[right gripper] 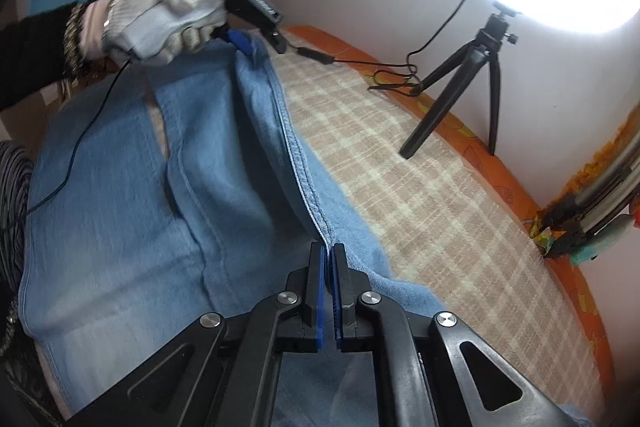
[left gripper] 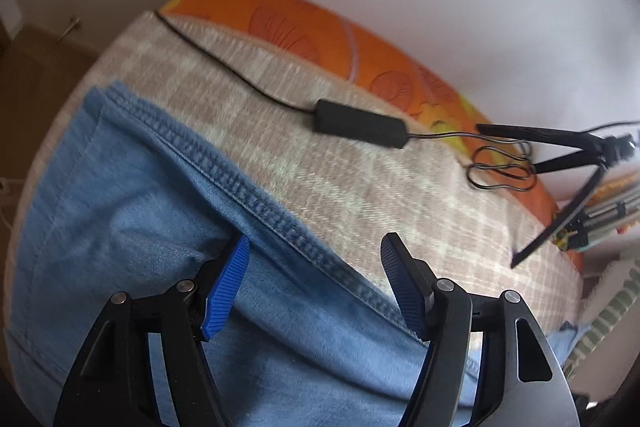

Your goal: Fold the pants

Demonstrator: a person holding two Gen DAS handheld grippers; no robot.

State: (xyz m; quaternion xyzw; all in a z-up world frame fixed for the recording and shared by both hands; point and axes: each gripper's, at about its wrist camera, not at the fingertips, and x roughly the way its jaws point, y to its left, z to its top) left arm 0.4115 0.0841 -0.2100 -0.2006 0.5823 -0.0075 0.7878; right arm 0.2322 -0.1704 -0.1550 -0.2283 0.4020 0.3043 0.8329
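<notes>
Right wrist view: blue denim pants (right gripper: 120, 187) are spread over a plaid bed cover (right gripper: 420, 187), their stitched seam edge (right gripper: 298, 163) pinched between the closed pads of the right gripper (right gripper: 328, 267). At the far end, the left gripper (left gripper: 316, 259) is seen gaping wide, the seam lying between its blue pads (left gripper: 228, 291) but not clamped. The denim is judged soft yet fairly heavy, likely to sag between holds; the thick seam is thought the surest grip. A ring light tripod (right gripper: 472, 75) stands nearby.
</notes>
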